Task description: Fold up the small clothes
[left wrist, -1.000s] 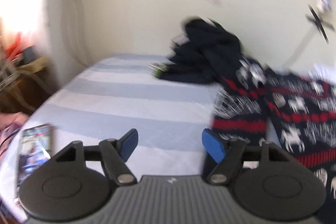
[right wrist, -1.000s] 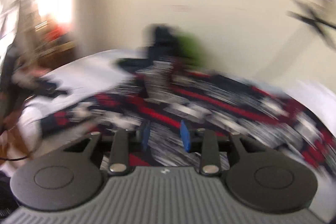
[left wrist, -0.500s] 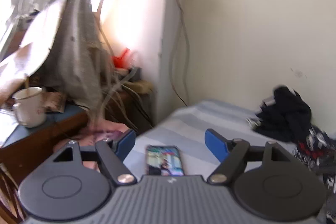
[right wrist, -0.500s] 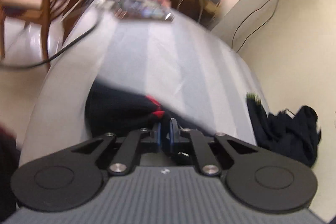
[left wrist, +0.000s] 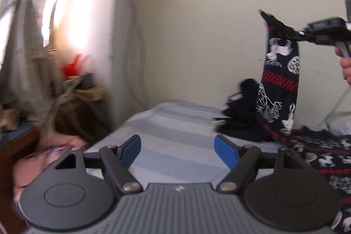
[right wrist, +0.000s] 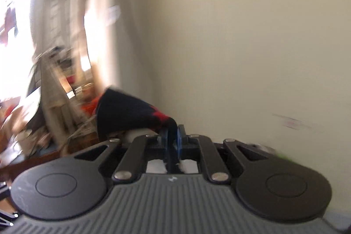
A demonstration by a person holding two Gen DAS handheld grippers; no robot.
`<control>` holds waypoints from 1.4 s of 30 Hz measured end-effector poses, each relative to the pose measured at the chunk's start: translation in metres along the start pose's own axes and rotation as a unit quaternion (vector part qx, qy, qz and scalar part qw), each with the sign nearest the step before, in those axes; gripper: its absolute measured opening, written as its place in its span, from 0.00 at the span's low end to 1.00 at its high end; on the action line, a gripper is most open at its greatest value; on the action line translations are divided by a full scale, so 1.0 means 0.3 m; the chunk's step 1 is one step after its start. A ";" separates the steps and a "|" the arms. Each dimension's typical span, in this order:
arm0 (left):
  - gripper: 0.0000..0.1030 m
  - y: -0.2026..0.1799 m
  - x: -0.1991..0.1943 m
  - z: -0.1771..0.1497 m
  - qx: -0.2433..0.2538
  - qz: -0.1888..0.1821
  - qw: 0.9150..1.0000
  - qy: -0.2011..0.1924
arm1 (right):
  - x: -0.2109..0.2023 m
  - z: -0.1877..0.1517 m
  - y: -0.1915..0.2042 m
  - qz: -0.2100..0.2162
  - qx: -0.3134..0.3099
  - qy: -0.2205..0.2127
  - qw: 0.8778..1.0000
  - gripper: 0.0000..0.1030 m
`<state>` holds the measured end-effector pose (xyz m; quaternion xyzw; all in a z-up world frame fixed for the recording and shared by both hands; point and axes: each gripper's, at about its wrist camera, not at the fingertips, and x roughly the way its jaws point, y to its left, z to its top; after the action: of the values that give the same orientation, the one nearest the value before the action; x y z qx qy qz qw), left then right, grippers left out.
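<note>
Above striped bed [left wrist: 175,135], right tongs [right wrist: 172,135] pinch patterned garment [left wrist: 279,80], hanging lengthwise.

A second ago the right gripper [right wrist: 172,135] hovers with its jaws apart over the patterned sweater [left wrist: 279,71] lying flat on the bed [left wrist: 175,135]; now it is clamped on a corner and lifted high, so the sweater hangs in the air. The left gripper [left wrist: 177,149] has swung away toward the bed's corner and spread slightly wider.
</note>
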<state>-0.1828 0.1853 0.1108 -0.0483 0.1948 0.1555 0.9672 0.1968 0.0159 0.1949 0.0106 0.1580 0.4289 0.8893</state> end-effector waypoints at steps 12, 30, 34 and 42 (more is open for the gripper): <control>0.75 -0.609 0.470 0.105 0.036 -0.200 0.977 0.068 | -0.760 -0.442 -0.785 -0.196 0.231 -0.082 0.950 0.11; 0.10 -0.935 0.877 -0.017 0.091 -0.164 0.972 0.140 | -0.930 -0.840 -0.860 -0.081 0.420 -0.192 0.883 0.12; 0.20 -0.905 0.917 -0.074 0.099 -0.141 0.971 0.164 | -0.898 -0.904 -0.799 -0.279 0.370 -0.049 0.885 0.18; 0.24 -0.856 0.756 0.003 0.037 -0.178 0.979 0.094 | -1.046 -0.899 -0.758 -0.341 0.373 -0.082 0.859 0.25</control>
<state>0.0982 0.0061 0.0311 -0.0605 0.2787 -0.0318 0.9579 0.1085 -0.3997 -0.0109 0.3218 0.2266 0.0057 0.9193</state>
